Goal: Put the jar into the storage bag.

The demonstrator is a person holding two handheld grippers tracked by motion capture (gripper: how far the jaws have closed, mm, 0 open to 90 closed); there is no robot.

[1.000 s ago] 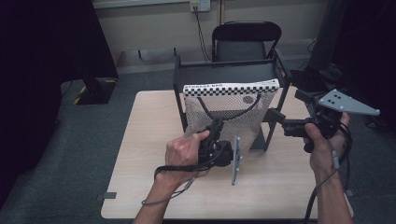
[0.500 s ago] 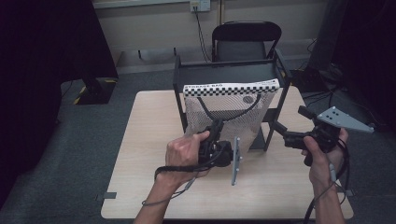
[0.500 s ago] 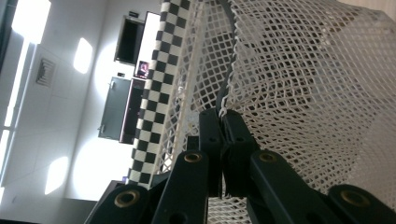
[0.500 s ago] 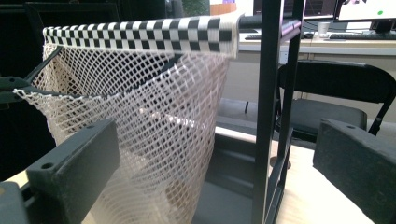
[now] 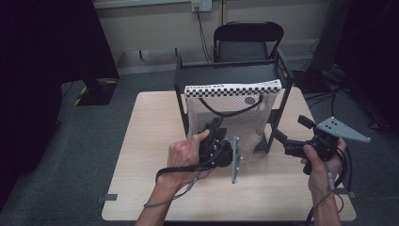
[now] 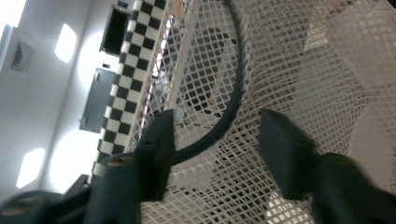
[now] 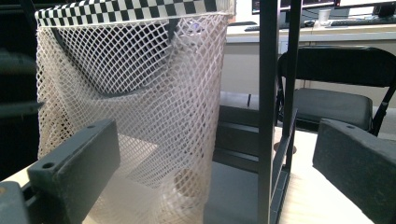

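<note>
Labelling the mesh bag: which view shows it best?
High view: the whole bag hangs from the rack, checkered band on top. Right gripper view shows its side and band; left gripper view, close-up netting and black handle.

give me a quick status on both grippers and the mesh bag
Left gripper jaws just opened, against the mesh bag, nothing pinched. Right gripper open beside the black rack. Rack post between it and bag.

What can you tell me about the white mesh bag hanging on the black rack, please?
The mesh bag is a white open-weave net, soft-looking, with a black-and-white checked band along its top and a thin black handle looping down its front. It hangs upright from the black rack on the table, its lower part bulging towards the person. The left gripper sits against its front, jaws apart astride the handle, not pressing. The right gripper is apart from it.
</note>
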